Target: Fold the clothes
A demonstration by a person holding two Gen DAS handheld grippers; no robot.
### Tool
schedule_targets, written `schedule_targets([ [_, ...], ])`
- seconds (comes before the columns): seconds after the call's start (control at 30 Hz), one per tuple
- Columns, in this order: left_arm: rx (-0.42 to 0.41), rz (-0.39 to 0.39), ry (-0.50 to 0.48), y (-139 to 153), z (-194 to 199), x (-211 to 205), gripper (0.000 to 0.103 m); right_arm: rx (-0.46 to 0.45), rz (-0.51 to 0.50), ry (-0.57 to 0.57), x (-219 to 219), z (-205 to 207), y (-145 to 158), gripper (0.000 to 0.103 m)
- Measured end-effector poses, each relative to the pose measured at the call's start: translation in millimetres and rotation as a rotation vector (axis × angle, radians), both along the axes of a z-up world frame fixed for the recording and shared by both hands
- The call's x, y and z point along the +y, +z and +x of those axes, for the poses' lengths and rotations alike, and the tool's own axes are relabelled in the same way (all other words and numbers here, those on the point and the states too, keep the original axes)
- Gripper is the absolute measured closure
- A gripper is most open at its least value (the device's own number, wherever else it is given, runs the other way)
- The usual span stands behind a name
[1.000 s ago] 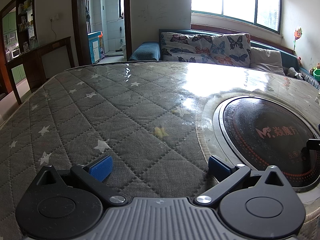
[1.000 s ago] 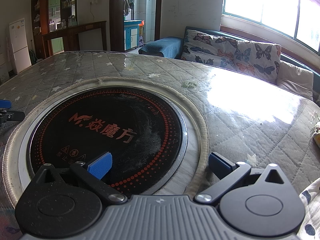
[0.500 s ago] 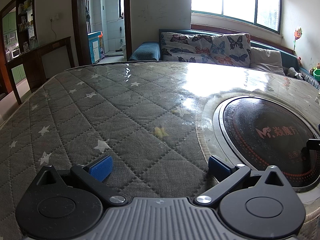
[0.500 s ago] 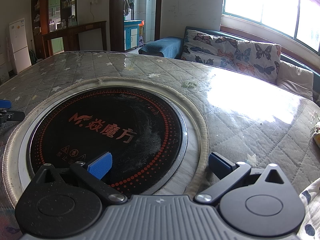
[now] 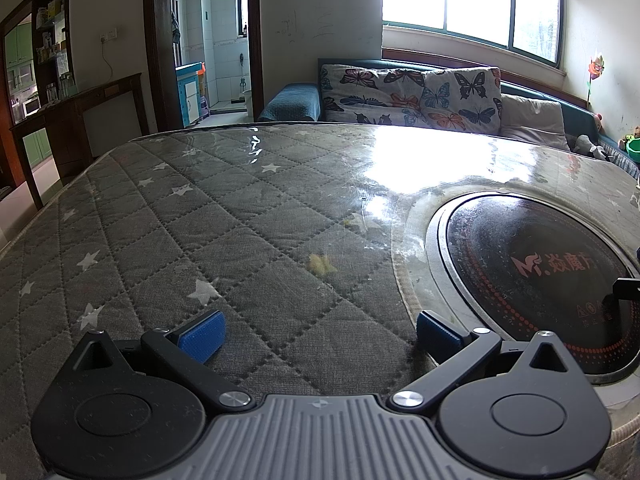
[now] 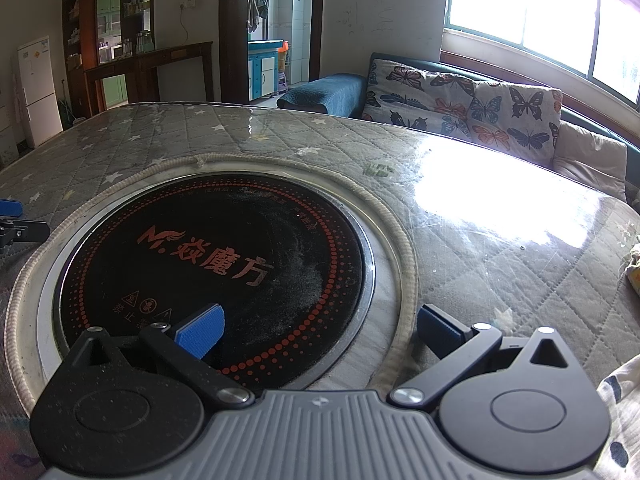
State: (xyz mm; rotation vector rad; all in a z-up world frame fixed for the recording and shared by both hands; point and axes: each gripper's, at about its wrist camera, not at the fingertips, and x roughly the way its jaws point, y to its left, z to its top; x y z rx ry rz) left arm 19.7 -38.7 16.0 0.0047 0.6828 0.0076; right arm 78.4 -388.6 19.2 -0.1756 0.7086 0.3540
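Note:
My left gripper (image 5: pixel 318 334) is open and empty, low over the grey quilted table cover (image 5: pixel 192 240) with white stars. My right gripper (image 6: pixel 318 328) is open and empty over the edge of the round black cooktop (image 6: pixel 216 256). A white garment with dark spots (image 6: pixel 618 408) shows at the bottom right edge of the right wrist view, beside the right gripper and untouched. A yellowish piece of fabric (image 6: pixel 634 268) lies at the right edge. The left gripper's finger (image 6: pixel 12 216) shows at the left edge of the right wrist view.
The cooktop (image 5: pixel 540 280) is set into the table under a glossy clear cover. A sofa with butterfly cushions (image 5: pixel 412 96) stands behind the table below the window. A dark wooden sideboard (image 5: pixel 76 120) and a doorway are at the far left.

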Motion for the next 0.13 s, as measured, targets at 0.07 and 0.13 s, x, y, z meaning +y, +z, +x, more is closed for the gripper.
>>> schedule_targets([
  [0.07, 0.000, 0.000, 0.000, 0.0, 0.2, -0.1, 0.000, 0.000, 0.000, 0.000, 0.0, 0.0, 0.0, 0.000],
  [0.13, 0.000, 0.000, 0.000, -0.2, 0.2, -0.1, 0.000, 0.000, 0.000, 0.000, 0.0, 0.0, 0.0, 0.000],
])
